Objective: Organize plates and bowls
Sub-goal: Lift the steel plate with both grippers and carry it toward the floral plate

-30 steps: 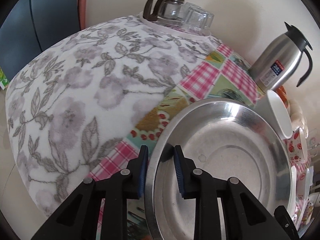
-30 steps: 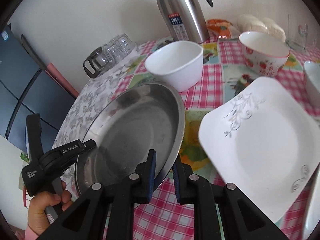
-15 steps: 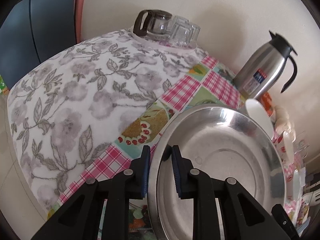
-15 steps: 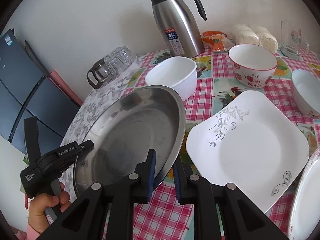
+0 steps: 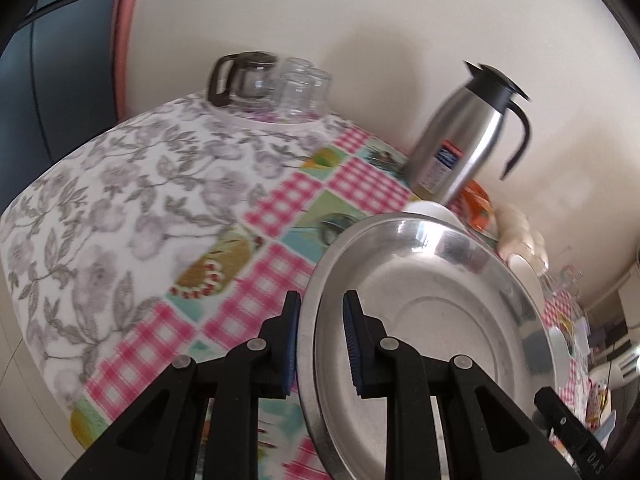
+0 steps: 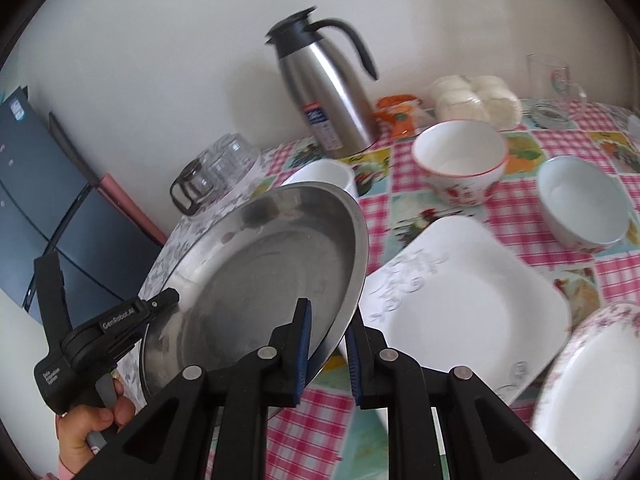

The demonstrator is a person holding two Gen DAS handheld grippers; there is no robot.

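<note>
Left wrist view: the left gripper (image 5: 318,344) pinches the near rim of the steel plate (image 5: 432,320), one blue pad outside the rim and one inside. The plate is lifted and tilted above the desk (image 5: 280,208), its far edge hiding part of a white bowl (image 5: 430,209). To carry it well, both hands should probably rise and travel together, keeping the plate's tilt steady so the thin rim does not slide out of the pads. The desk wears two cloths, a grey floral one (image 5: 100,208) on the left and a pink checked patchwork one on the right. A glass pot with upturned glasses (image 5: 272,84) and a steel thermos jug (image 5: 468,140) stand by the cream wall.

Right wrist view: the right gripper (image 6: 326,356) clamps the opposite rim narrowly. The left gripper (image 6: 172,300) bites the plate's far-left edge, held by a hand (image 6: 92,428). Just beside the plate lies a square white plate (image 6: 464,312), a likely landing place; lowering should be level and gentle, metal on china. Behind it stand a red-rimmed bowl (image 6: 460,160) and another bowl (image 6: 580,200), and a floral plate (image 6: 592,392) shows at the lower right. A dark blue panel stands at the left.
</note>
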